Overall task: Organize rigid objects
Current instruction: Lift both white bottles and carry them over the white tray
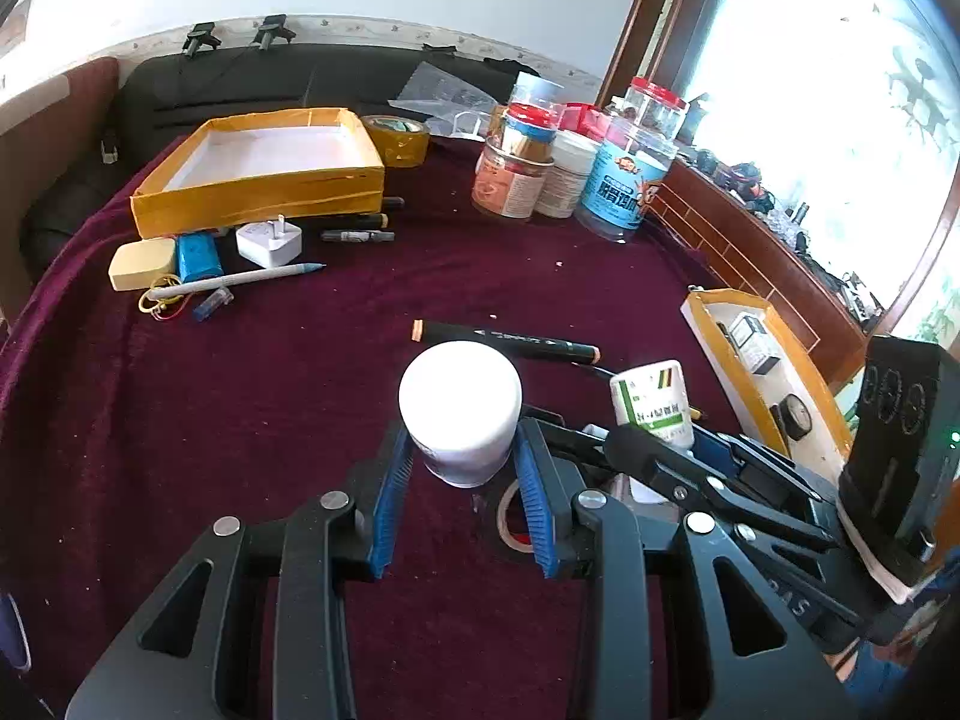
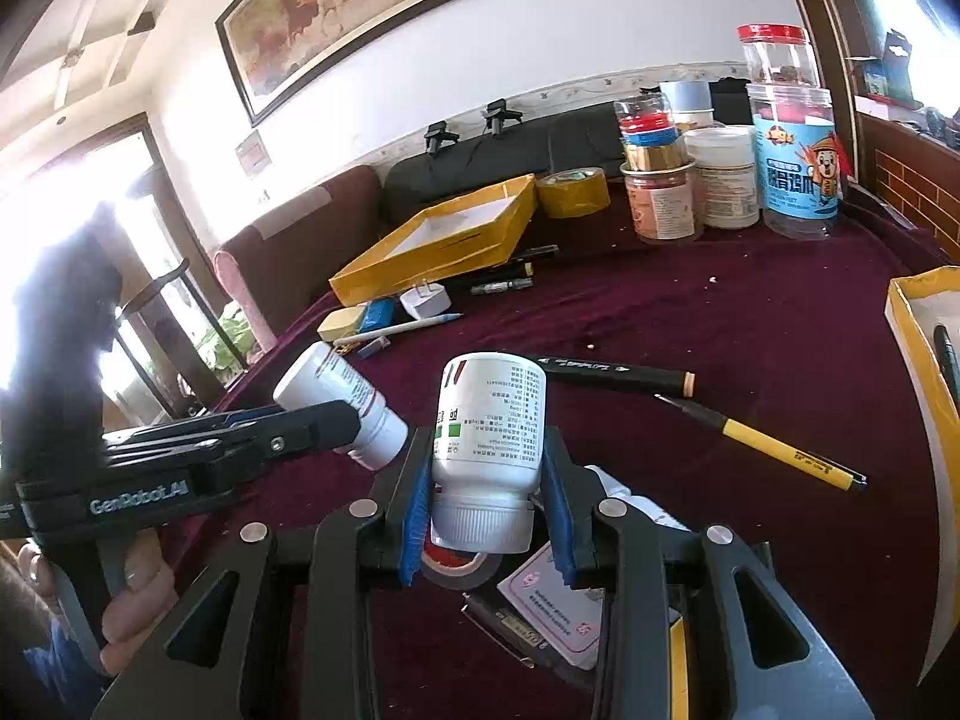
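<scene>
Each hand carries one white bottle above the maroon-covered desk (image 1: 300, 396), side by side and near each other but not touching. The left gripper (image 1: 462, 468) has its blue-padded fingers (image 1: 390, 498) closed narrowly on the left bottle (image 1: 461, 414), whose long axis runs away from the camera so that its white bottom faces forward. The right gripper (image 2: 487, 510) likewise holds the right bottle (image 2: 489, 426), a green-labelled one; its fingers (image 2: 417, 516) press on the lower body just above the ribbed cap, which points down toward the camera, so this bottle is carried upside down.

The likely destinations lie apart. The large yellow tray (image 1: 258, 162) sits far to the left, beyond a clutter of a charger (image 1: 269, 242), a pen (image 1: 240, 281) and an eraser (image 1: 142, 264). The smaller yellow box (image 2: 924, 360) stands close on the right, well nearer the right gripper. A group of jars (image 2: 720, 174) stands at the far right. Judging by this, the right bottle has the shorter way to a container.
</scene>
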Action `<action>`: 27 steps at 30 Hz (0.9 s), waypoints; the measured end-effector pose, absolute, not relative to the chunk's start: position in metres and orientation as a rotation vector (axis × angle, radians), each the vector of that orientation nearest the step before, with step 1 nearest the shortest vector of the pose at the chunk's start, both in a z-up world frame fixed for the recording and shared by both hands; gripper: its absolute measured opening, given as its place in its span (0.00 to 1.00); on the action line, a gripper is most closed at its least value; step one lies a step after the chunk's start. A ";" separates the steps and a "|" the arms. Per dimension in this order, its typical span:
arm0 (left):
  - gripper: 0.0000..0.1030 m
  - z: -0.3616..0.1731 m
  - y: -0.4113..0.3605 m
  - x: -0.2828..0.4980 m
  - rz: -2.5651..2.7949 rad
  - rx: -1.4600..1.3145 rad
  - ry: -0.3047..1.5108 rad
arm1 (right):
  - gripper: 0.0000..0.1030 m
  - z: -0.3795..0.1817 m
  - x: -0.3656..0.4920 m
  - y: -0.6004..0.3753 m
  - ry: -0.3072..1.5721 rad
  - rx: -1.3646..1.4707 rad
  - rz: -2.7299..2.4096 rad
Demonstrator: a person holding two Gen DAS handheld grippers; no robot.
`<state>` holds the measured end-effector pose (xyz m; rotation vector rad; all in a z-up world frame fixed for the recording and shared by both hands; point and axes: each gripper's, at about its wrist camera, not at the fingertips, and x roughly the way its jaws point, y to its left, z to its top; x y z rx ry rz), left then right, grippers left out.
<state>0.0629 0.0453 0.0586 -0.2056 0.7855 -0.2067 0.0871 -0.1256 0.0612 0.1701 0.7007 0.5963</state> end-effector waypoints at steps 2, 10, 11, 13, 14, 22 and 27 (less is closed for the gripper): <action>0.32 0.060 0.044 0.061 -0.212 -0.199 0.781 | 0.29 0.062 0.088 -0.128 0.694 0.172 0.583; 0.32 0.063 0.032 0.057 -0.232 -0.171 0.767 | 0.29 0.062 0.091 -0.134 0.688 0.162 0.514; 0.32 0.063 0.031 0.057 -0.236 -0.167 0.769 | 0.29 0.064 0.091 -0.138 0.691 0.182 0.512; 0.32 0.063 0.026 0.056 -0.249 -0.152 0.766 | 0.29 0.069 0.087 -0.147 0.688 0.222 0.511; 0.32 0.063 0.025 0.056 -0.252 -0.147 0.763 | 0.29 0.073 0.082 -0.153 0.682 0.252 0.515; 0.32 0.076 0.002 0.049 -0.345 -0.159 0.776 | 0.29 0.089 0.043 -0.218 0.649 0.332 0.460; 0.32 0.093 -0.036 0.040 -0.406 -0.137 0.787 | 0.29 0.096 0.031 -0.280 0.599 0.360 0.318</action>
